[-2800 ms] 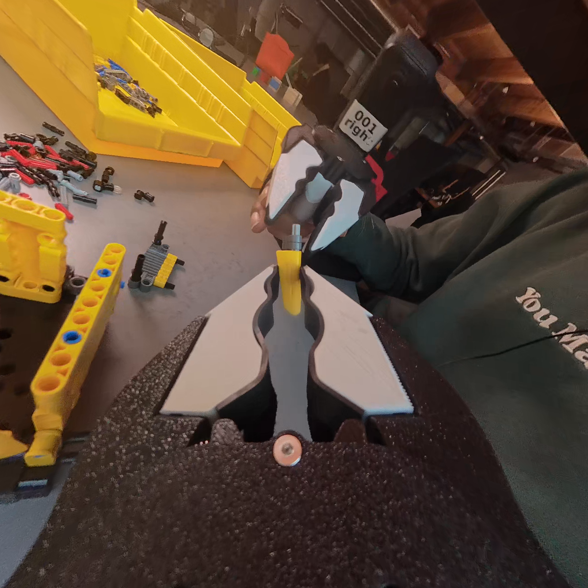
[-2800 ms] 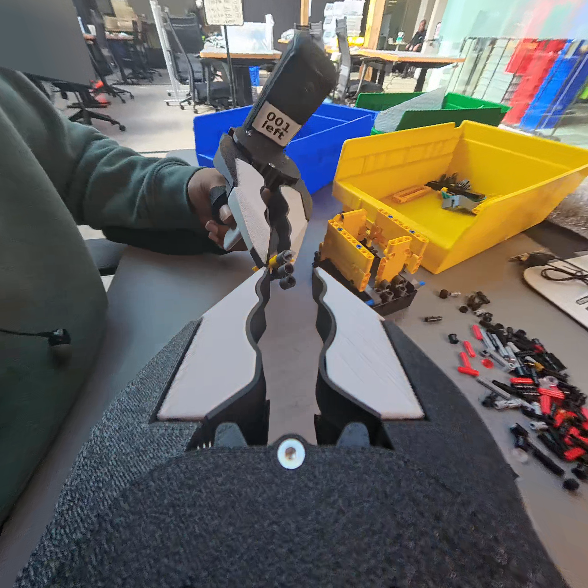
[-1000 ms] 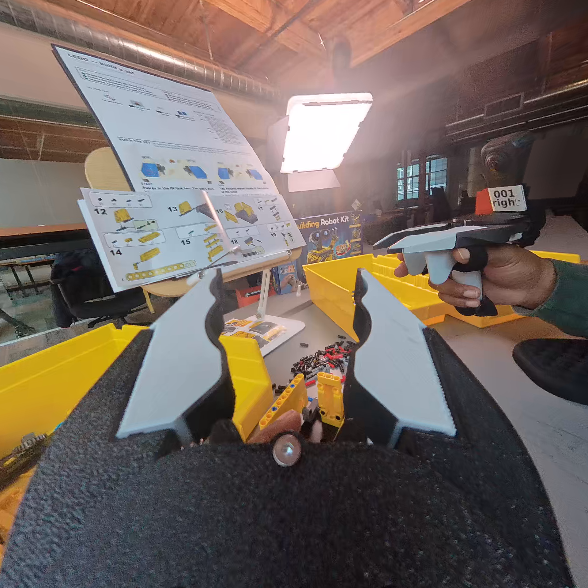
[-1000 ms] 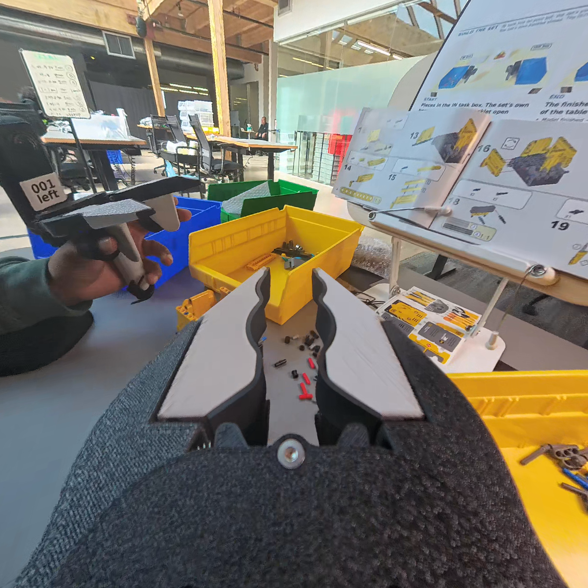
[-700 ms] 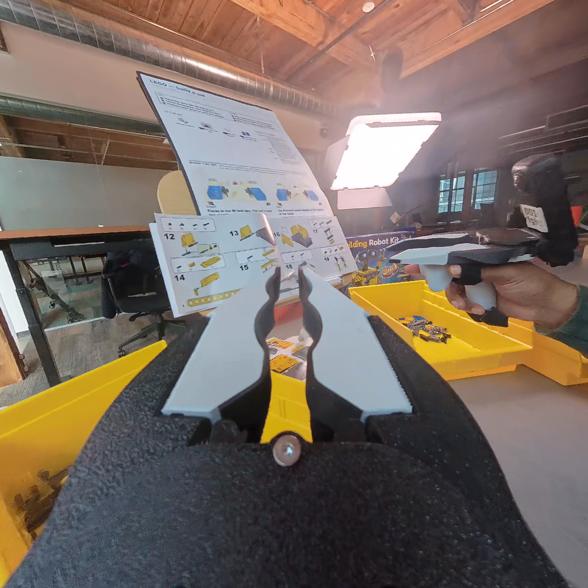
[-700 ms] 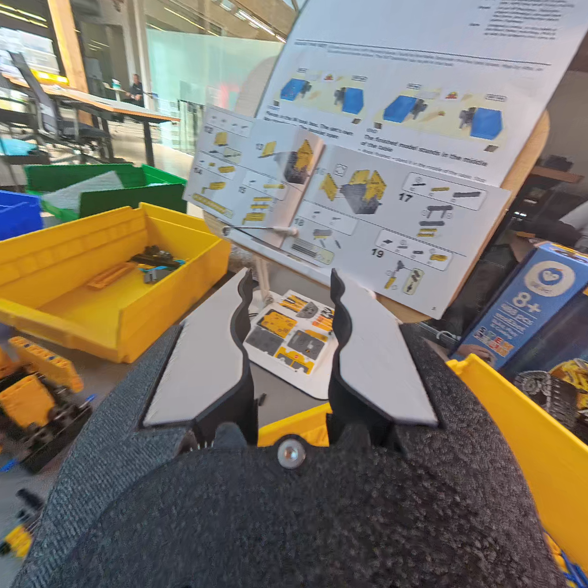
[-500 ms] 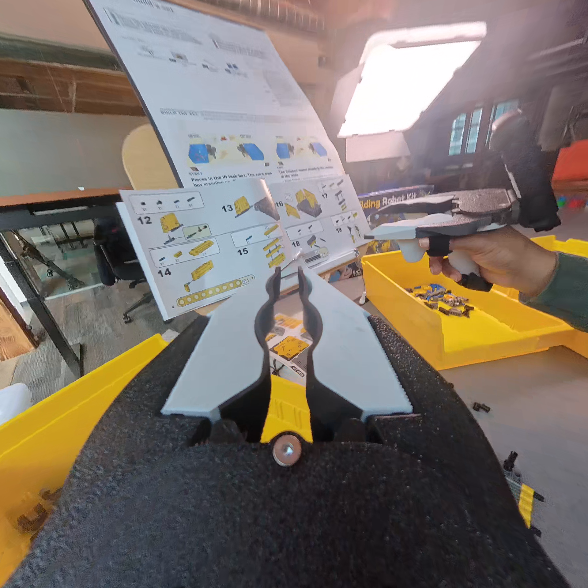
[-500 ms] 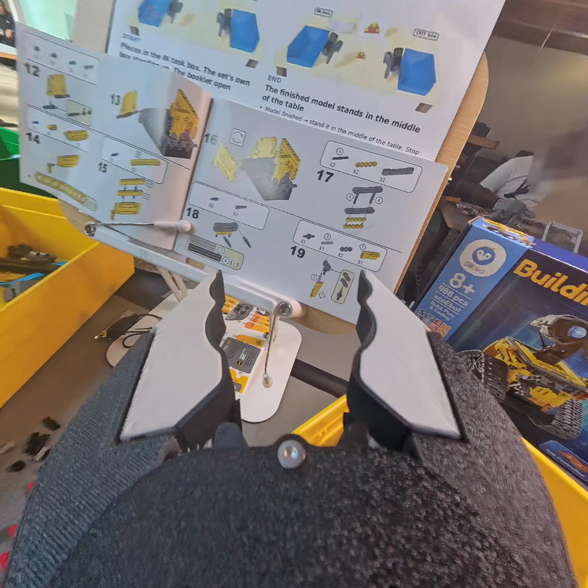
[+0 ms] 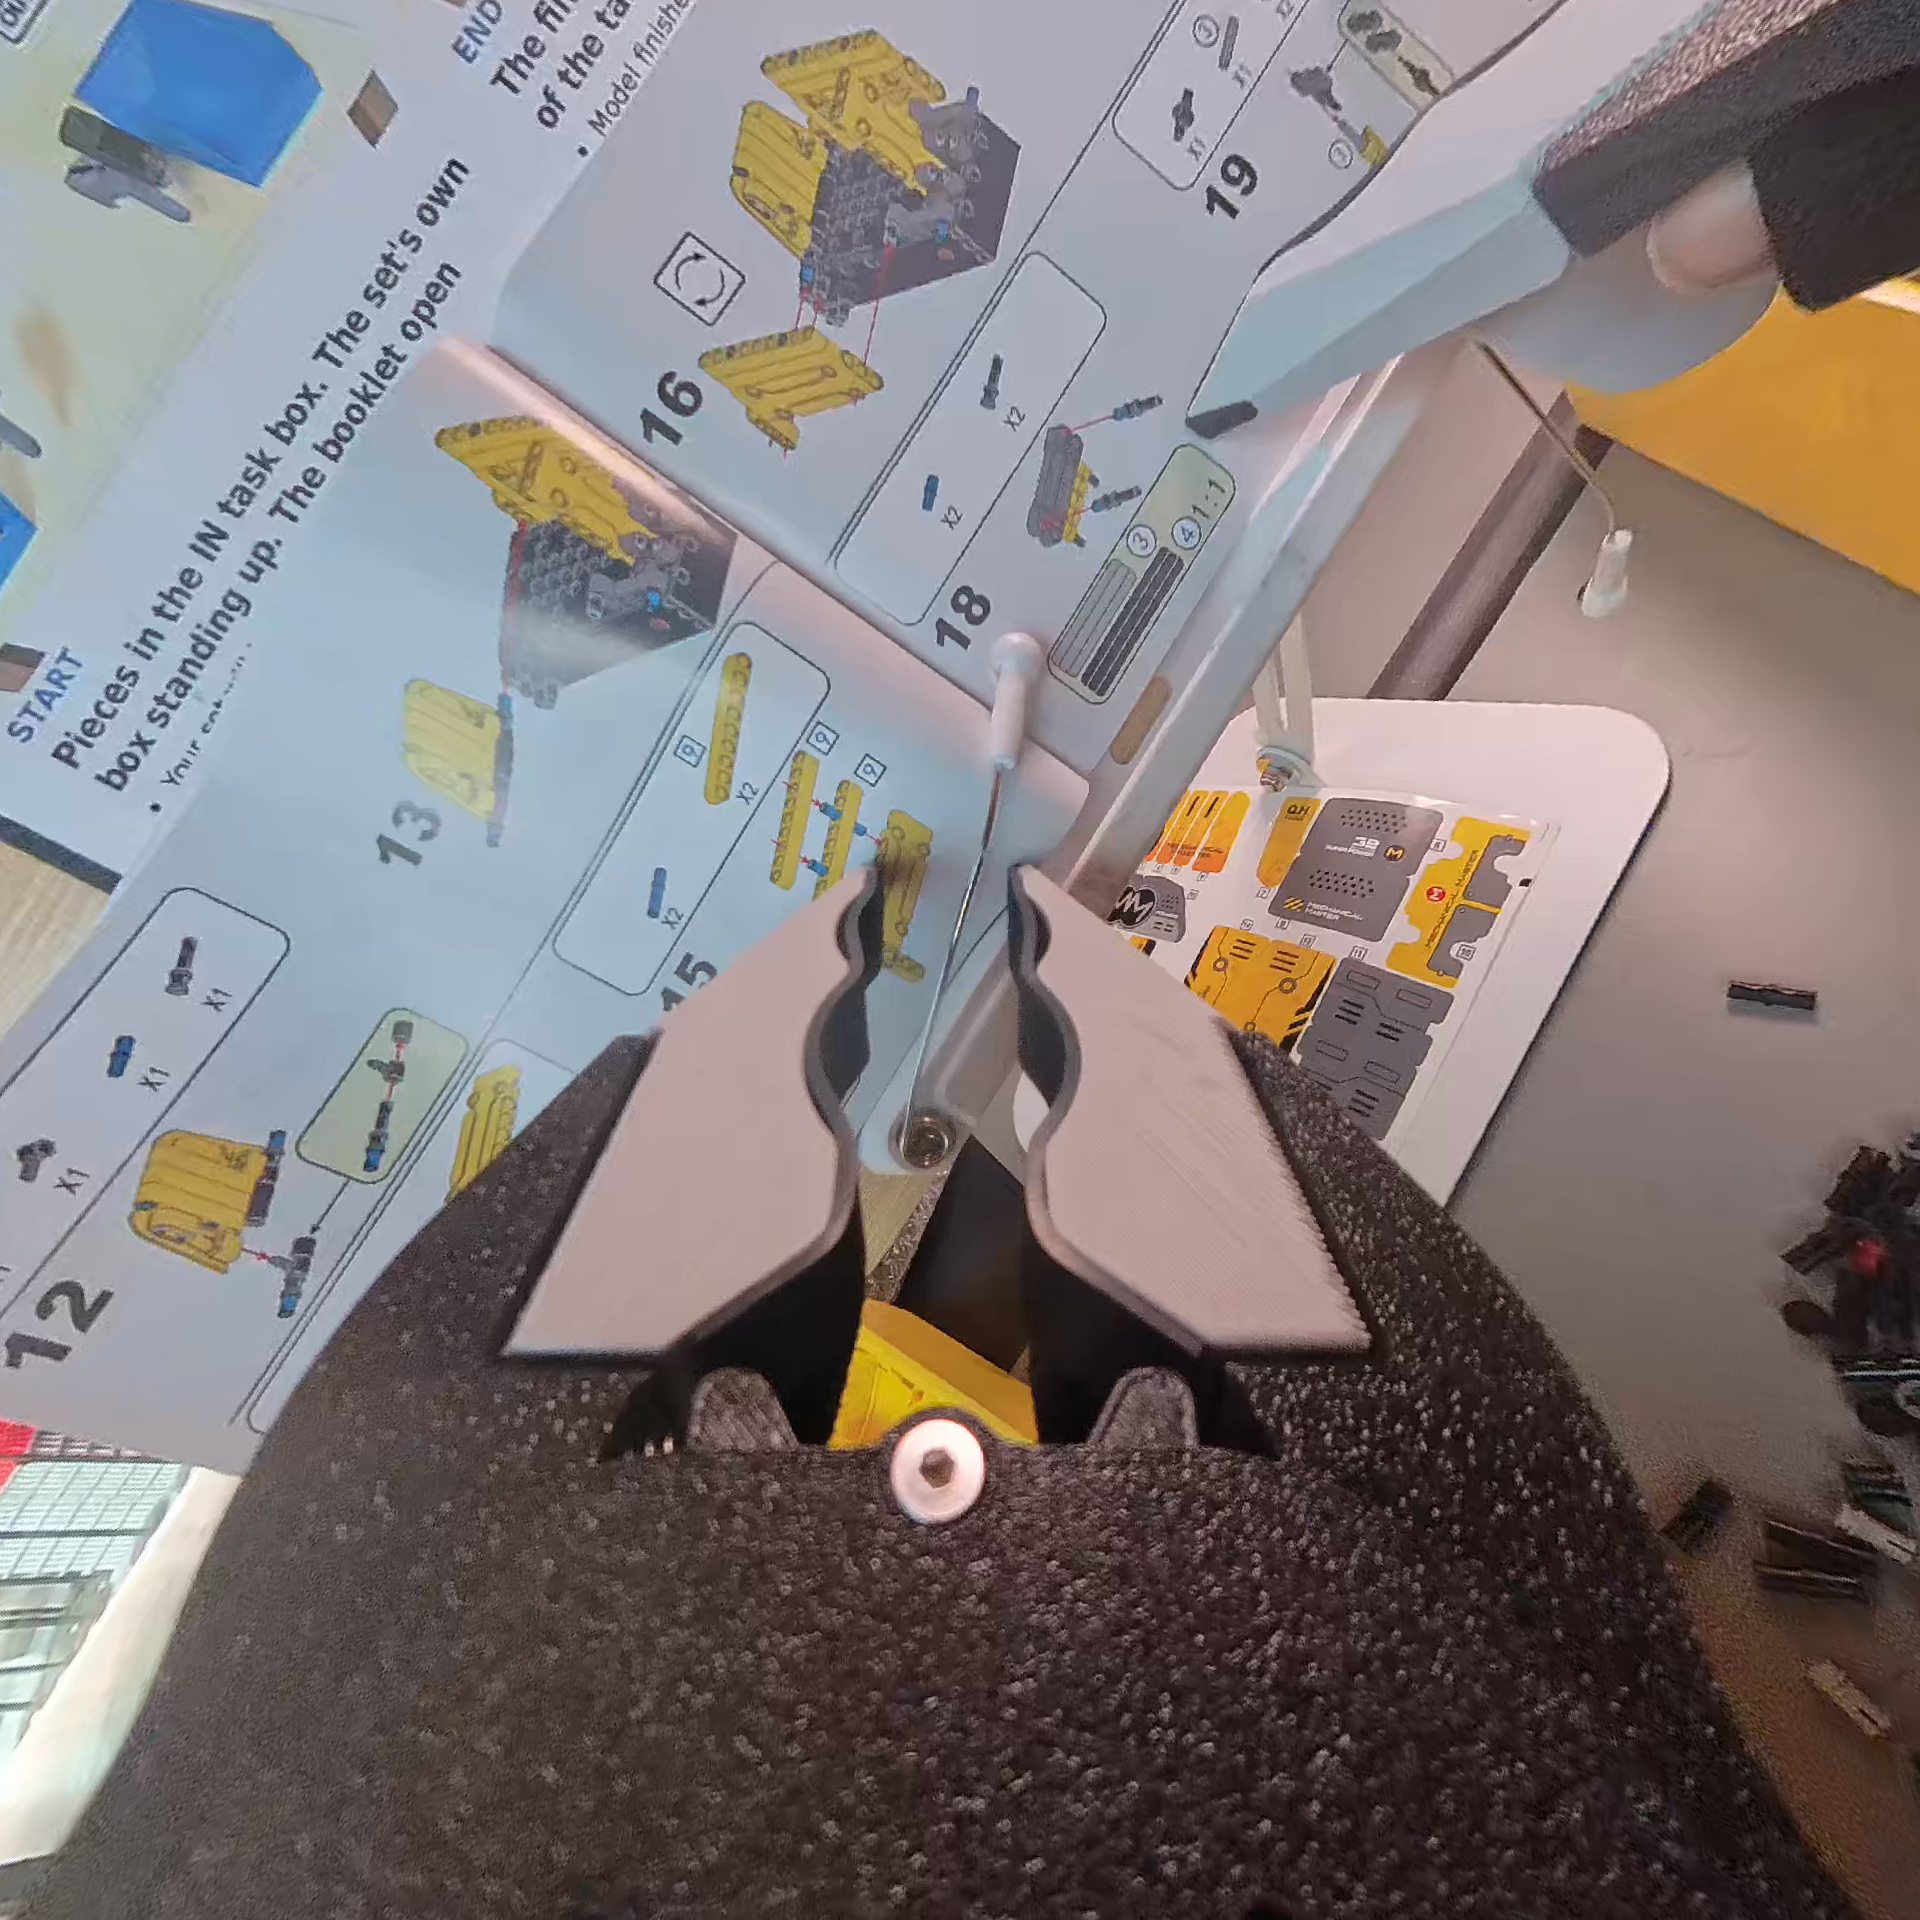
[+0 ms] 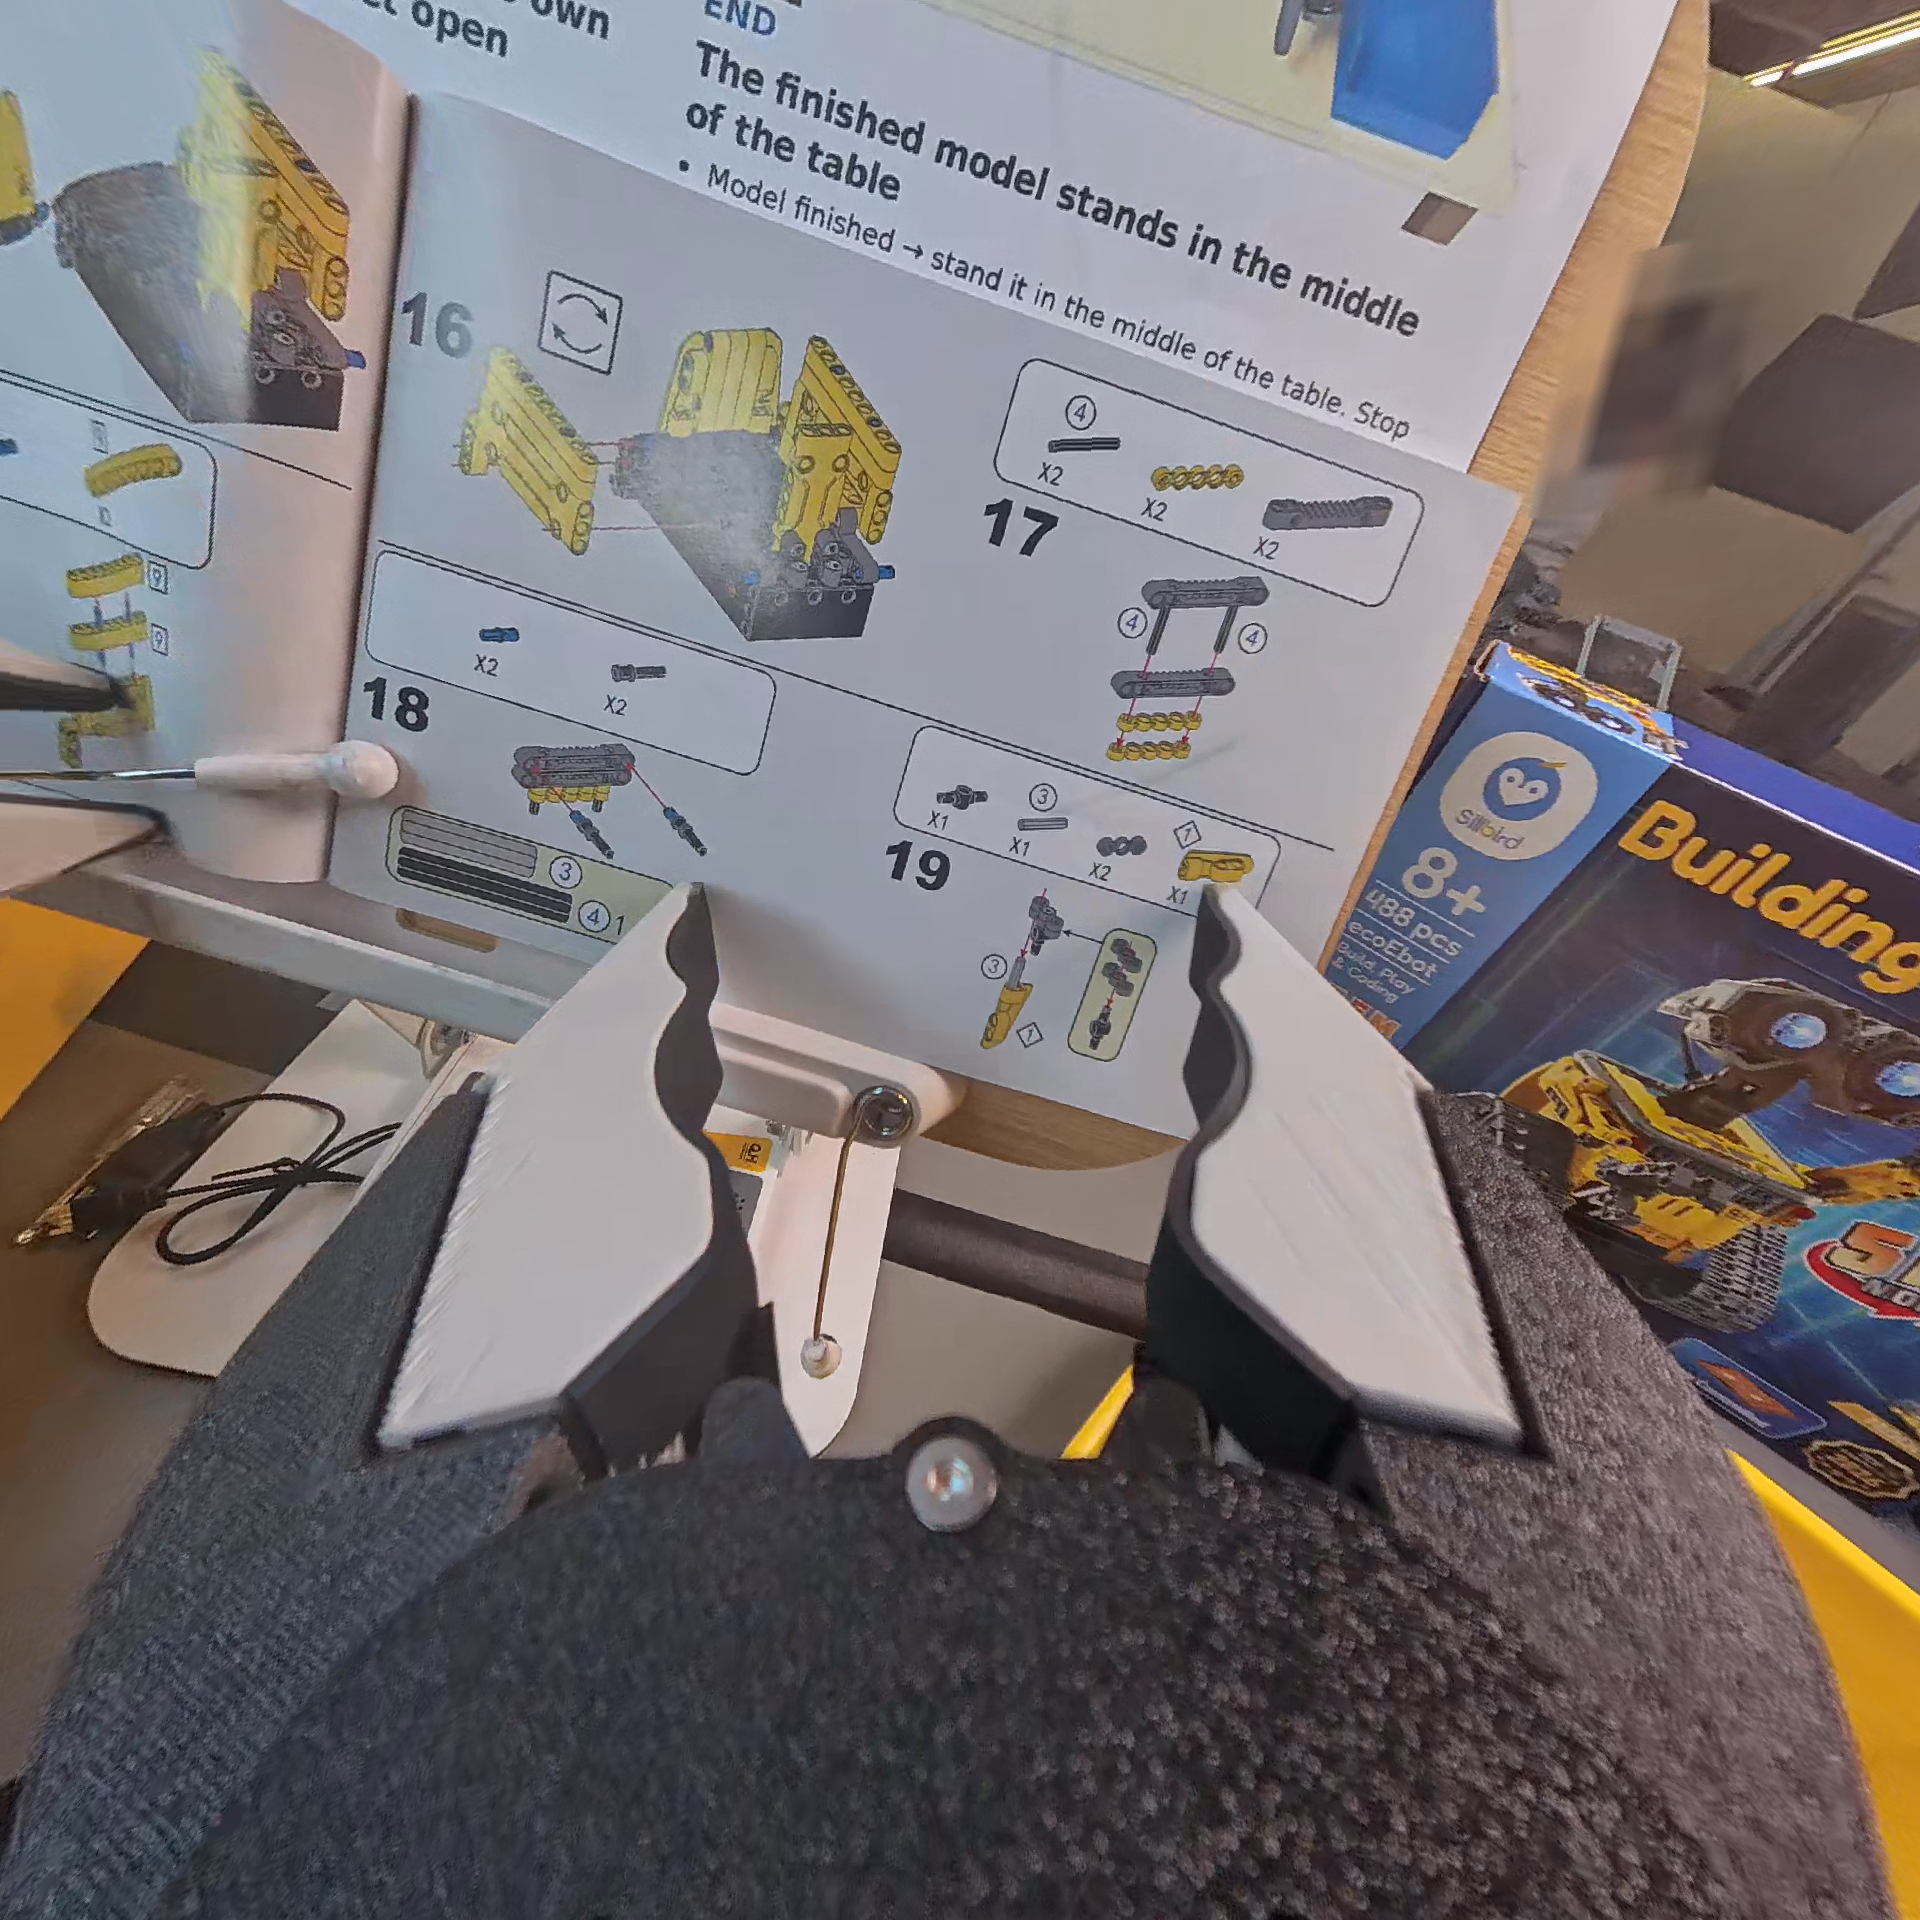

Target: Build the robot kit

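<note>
Tools are held close before a printed instruction booklet (image 10: 831, 623) propped open on a white stand (image 10: 821, 1091). Left tool (image 9: 940, 894) is seen with a narrow gap between its fingers, gripping nothing; a thin metal page-holder wire (image 9: 966, 914) runs just ahead of that gap, contact unclear. Right tool (image 10: 951, 899) is spread wide and empty, its tips just short of the booklet's lower right page. A blue cardboard kit box (image 10: 1662, 1039) stands right of the right tool. Small dark loose parts (image 9: 1849, 1299) are scattered on the grey tabletop (image 9: 1714, 1091), right of the left tool.
</note>
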Demonstrator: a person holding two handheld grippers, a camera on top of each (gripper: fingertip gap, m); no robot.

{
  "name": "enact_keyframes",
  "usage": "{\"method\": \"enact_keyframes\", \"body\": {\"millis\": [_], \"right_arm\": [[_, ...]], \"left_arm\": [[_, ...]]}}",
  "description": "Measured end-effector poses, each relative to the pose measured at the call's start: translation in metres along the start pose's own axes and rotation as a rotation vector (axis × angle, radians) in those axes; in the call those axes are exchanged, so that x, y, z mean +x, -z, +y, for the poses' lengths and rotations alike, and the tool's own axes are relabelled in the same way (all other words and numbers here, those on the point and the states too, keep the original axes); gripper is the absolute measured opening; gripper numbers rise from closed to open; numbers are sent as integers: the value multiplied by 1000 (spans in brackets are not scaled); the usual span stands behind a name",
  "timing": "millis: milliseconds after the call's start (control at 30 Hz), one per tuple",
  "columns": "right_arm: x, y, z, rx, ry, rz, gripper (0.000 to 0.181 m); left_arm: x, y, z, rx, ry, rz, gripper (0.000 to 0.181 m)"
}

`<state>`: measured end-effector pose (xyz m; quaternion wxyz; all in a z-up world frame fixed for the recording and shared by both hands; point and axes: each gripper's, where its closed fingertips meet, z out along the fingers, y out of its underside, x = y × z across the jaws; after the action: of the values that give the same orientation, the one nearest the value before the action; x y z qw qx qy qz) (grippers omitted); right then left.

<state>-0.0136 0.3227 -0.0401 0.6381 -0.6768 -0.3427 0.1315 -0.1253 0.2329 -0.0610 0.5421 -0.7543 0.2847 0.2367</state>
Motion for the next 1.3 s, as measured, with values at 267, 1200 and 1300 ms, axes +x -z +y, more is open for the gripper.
{"method": "enact_keyframes", "body": {"millis": [267, 1200, 1300], "right_arm": [[-18, 7, -2, 44, 85, -60, 36], [22, -14, -42, 80, 172, -60, 102], [20, -19, -41, 67, 157, -60, 97]], "left_arm": [[-19, 12, 5, 65, 226, -40, 0], [-17, 84, 47, 257, 790, 74, 26], [-16, 86, 45, 257, 756, 45, 35]]}}
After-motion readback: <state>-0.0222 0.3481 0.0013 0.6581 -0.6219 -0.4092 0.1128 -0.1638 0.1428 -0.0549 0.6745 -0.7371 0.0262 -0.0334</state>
